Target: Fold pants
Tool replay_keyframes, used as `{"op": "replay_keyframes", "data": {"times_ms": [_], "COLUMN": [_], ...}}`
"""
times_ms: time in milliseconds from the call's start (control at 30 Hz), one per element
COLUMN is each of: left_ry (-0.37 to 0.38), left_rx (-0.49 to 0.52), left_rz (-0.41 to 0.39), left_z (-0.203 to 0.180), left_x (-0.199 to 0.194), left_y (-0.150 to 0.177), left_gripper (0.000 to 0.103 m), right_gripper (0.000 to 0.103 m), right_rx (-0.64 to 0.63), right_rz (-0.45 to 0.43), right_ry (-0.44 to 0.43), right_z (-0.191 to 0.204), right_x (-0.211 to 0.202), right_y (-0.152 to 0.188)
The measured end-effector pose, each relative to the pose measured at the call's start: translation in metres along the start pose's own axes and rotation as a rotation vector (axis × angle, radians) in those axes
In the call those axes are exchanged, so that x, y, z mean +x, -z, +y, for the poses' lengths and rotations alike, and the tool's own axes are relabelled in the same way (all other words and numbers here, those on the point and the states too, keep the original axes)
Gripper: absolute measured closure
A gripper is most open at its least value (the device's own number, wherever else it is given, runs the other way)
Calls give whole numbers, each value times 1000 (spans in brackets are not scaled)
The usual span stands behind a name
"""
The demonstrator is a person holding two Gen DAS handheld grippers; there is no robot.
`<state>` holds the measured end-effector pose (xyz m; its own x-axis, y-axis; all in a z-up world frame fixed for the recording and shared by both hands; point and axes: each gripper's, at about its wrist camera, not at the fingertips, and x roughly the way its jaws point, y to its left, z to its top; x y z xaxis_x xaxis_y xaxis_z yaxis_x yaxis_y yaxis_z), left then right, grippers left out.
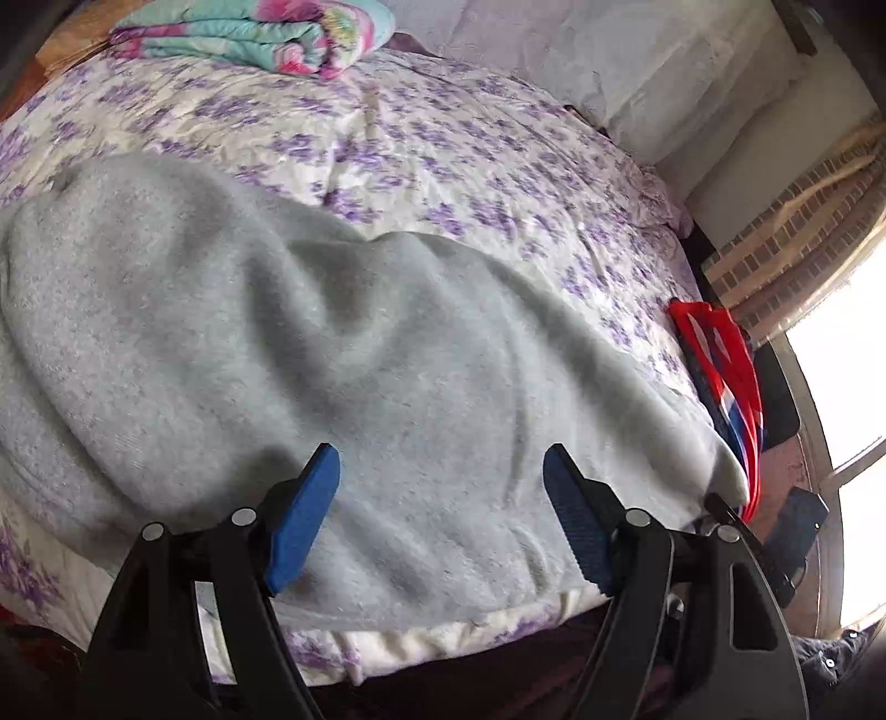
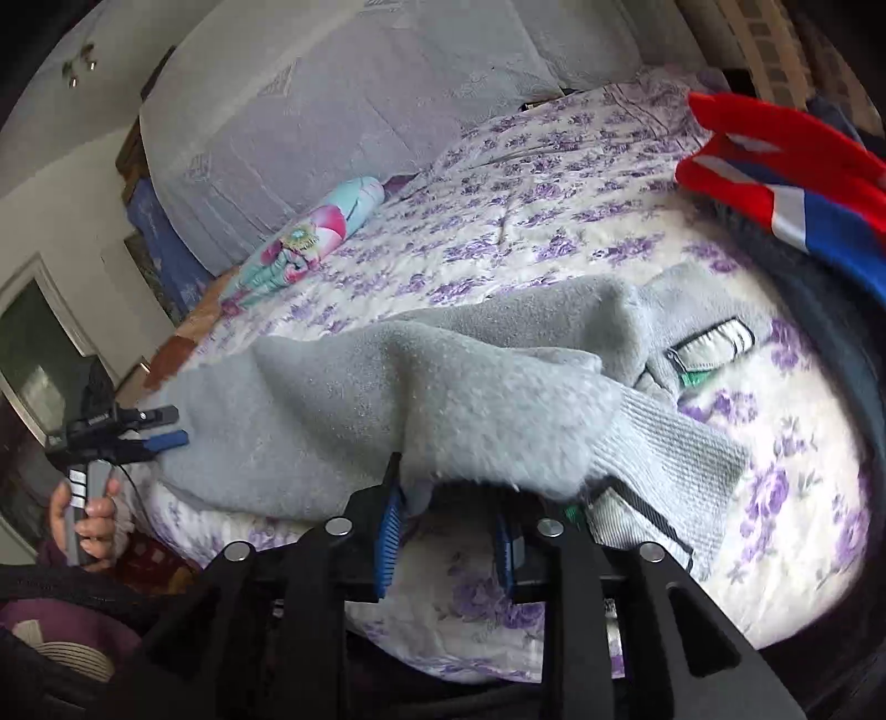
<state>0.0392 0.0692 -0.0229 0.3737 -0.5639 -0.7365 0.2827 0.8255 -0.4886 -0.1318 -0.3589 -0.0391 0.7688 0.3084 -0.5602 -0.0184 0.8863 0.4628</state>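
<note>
Grey fleece pants [image 1: 277,343] lie spread on the bed with the purple-flowered cover [image 1: 443,144]. My left gripper [image 1: 440,471] is open just above the near edge of the pants, with grey cloth showing between its blue pads [image 1: 304,515]. In the right wrist view the pants [image 2: 387,399] are bunched and folded over, the ribbed waistband [image 2: 664,448] and an inner label to the right. My right gripper [image 2: 448,509] has its jaws apart, with a fold of the pants hanging over its tips. The left gripper also shows there [image 2: 160,437] at the far left, in a hand.
A folded teal and pink blanket [image 1: 249,33] lies at the far side of the bed. A red, white and blue cloth [image 1: 725,360] lies at the bed's right edge; it also shows in the right wrist view [image 2: 786,171]. A window and brick wall are to the right.
</note>
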Motion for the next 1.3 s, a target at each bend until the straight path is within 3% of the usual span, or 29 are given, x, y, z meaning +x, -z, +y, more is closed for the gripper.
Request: {"op": "replay_keyframes", "data": {"times_ms": [33, 67, 133, 200, 267, 333, 400, 467, 567, 667, 700, 733, 767, 800, 833, 867, 967, 1033, 1067, 1100, 1200, 1267, 1300], "left_ry": [-1, -1, 22, 38, 72, 138, 198, 151, 119, 47, 38, 37, 46, 62, 79, 90, 108, 130, 132, 129, 141, 152, 149], "left_rx": [49, 104, 202, 265, 268, 271, 313, 355, 318, 459, 483, 489, 483, 467, 446, 432, 431, 422, 410, 390, 331, 331, 336], "left_rz": [-1, -3, 3, 14, 41, 76, 104, 106, 252, 202, 198, 195, 194, 196, 199, 203, 191, 156, 142, 140, 164, 161, 165], "left_z": [-17, -35, -69, -95, -107, -118, -137, -149, -137, -142, -143, -143, -140, -137, -134, -132, -135, -137, -138, -135, -120, -117, -116], "left_x": [-4, -6, -7, 1, 18, 38, 60, 83, 129, 128, 125, 123, 122, 121, 121, 120, 117, 109, 109, 109, 116, 112, 111], "left_y": [2, 4, 7, 7, 0, -10, -19, -21, -5, 24, 30, 33, 33, 31, 28, 26, 24, 20, 17, 15, 12, 13, 13], "left_gripper": [30, 30, 28, 26, 26, 26, 26, 25, 25, 23, 20, 20, 20, 20, 20, 20, 20, 20, 20, 20, 20, 20, 20], "right_gripper": [62, 44, 32, 30, 22, 18, 18, 18, 17, 17, 18, 24, 46, 64, 89, 89, 90, 90, 90, 90, 90, 90, 89], "right_rx": [24, 46, 118, 214, 351, 511, 615, 700, 826, 912, 940, 957, 947, 880, 770, 656, 240, -109, -211, -210, 54, 200, 216], "right_rz": [-26, -59, -88, -58, 4, 48, 65, 62, 67, 88, 107, 121, 128, 108, 82, 37, -100, -199, -220, -195, -43, 81, 71], "right_ry": [-20, -32, -91, -177, -316, -445, -518, -584, -654, -687, -681, -645, -587, -514, -450, -391, -330, -251, -206, -181, -80, -92, -110], "right_z": [-4, -9, -22, -41, -62, -81, -91, -95, -106, -116, -120, -119, -117, -110, -100, -86, -18, 36, 46, 40, -44, -90, -93], "right_x": [-8, -18, -33, -38, -32, -21, -8, 1, 9, 14, 18, 22, 20, 15, 7, -5, -47, -67, -69, -61, -13, 16, 15], "right_y": [-1, -3, -8, -8, -2, 9, 19, 23, 25, 27, 28, 29, 27, 20, 5, -12, -68, -81, -82, -81, -72, -43, -33]}}
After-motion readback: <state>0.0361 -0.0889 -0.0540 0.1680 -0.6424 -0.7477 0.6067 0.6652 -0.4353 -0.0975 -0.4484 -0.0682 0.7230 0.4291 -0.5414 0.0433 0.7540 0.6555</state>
